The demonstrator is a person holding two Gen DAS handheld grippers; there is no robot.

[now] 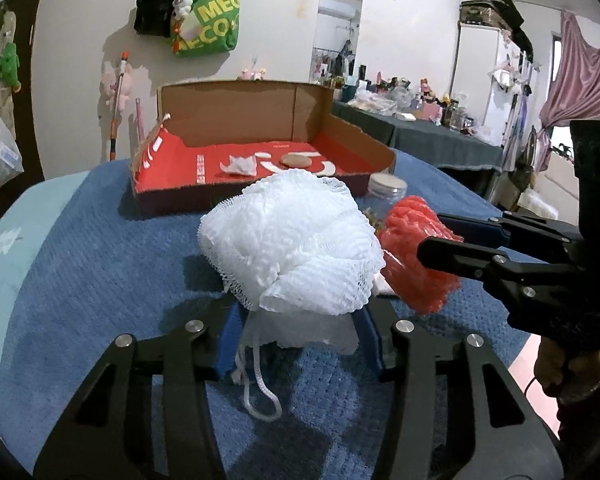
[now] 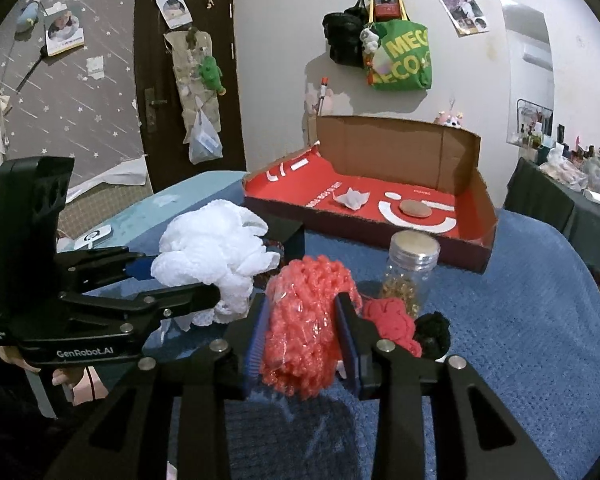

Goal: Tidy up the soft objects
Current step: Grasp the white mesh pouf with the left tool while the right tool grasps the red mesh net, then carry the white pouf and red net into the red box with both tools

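Closest to the left wrist camera, the left gripper (image 1: 300,340) has its blue pads pressed into the base of a white mesh bath pouf (image 1: 296,244), jaws drawn partway in and squeezing the netting. A white cord (image 1: 260,396) dangles from the pouf toward the blue blanket (image 1: 100,280) that covers the surface beneath.

Just to its right, the right gripper (image 2: 302,344) has clamped a coral-red mesh pouf (image 2: 304,320) between its pads, jaws nearly closed, with the soft netting bulging out above and below them. No earlier view is on hand, so only the grip itself can be told. Both poufs sit side by side, touching or very nearly so (the fisheye makes it hard to say which).

Beside the red pouf on the blanket lie a red fabric piece (image 2: 392,324) and a black fuzzy item (image 2: 434,332), and just behind them stands a clear jar with a silver lid (image 2: 412,264), upright, holding something golden.

Further back rests an open cardboard box (image 2: 396,148) with a red floor; inside it lie a crumpled white piece (image 2: 352,198) and a flat round tan thing (image 2: 414,209), apart from each other.

A hand (image 2: 80,384) shows beneath the left gripper's handle.
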